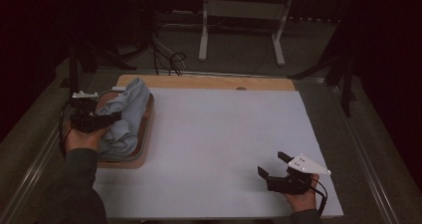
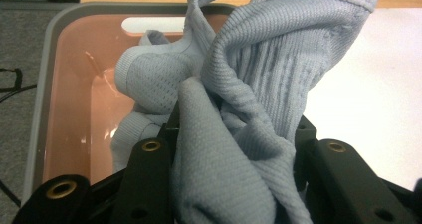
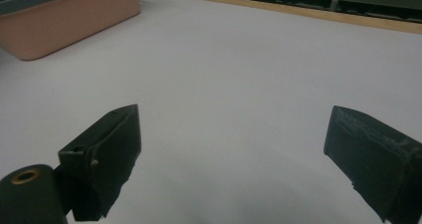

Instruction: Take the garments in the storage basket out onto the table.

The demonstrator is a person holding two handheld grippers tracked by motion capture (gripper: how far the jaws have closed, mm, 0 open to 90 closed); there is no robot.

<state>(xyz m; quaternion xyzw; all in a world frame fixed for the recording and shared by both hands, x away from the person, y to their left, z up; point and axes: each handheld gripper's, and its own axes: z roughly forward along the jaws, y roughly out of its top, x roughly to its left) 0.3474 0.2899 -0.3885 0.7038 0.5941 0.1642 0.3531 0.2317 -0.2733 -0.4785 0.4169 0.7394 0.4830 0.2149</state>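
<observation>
Your left gripper [image 2: 224, 149] has its fingers clamped on grey cloth [image 2: 259, 84] above the pink tub [image 2: 69, 84], while your right gripper [image 1: 278, 170] rests far across the desk [image 1: 219, 134], fingers apart.

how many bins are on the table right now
1. The pink bin sits at the table's left edge, with grey cloth heaped in it and the left gripper shut on that cloth.

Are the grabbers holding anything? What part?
The left gripper pinches a bunched fold of the light blue cloth over the pink bin. The right gripper is open, holding nothing.
</observation>
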